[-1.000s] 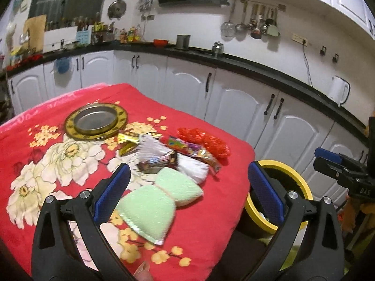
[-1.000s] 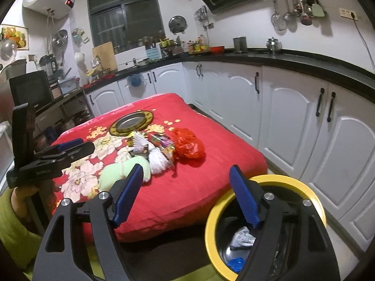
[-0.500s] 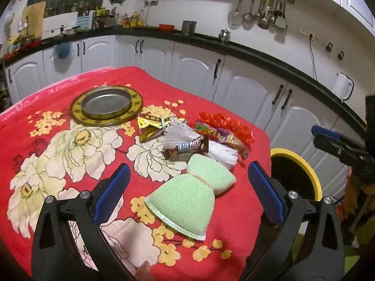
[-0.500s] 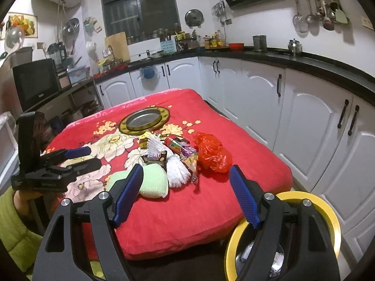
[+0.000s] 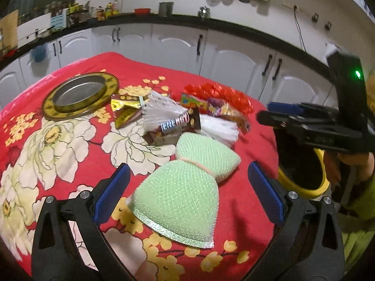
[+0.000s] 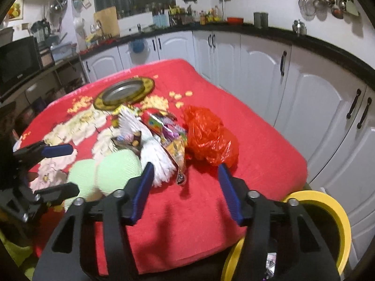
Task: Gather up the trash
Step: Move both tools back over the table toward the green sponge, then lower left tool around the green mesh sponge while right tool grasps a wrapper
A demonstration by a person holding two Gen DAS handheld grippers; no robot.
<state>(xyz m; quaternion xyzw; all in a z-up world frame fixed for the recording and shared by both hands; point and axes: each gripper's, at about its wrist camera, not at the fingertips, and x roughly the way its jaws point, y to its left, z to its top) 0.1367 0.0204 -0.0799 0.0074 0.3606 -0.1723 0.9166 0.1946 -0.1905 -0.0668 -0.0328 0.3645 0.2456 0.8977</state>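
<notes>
Left hand-held gripper point(image 5: 187, 185) gapes empty over the pale-green bubble-wrap bundle point(image 5: 187, 187) — pinched mid-waist, silver-edged.

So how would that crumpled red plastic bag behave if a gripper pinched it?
The red plastic bag looks thin and crumpled, so it would probably collapse and hang limp. Probably very light for its bulk. Its glossy film may slip between the right gripper pads.

Home kitchen, white cabinets point(image 6: 311, 98), black countertop point(image 6: 269, 31), hanging ladles point(image 6: 328, 0), microwave point(image 6: 18, 61)
</notes>
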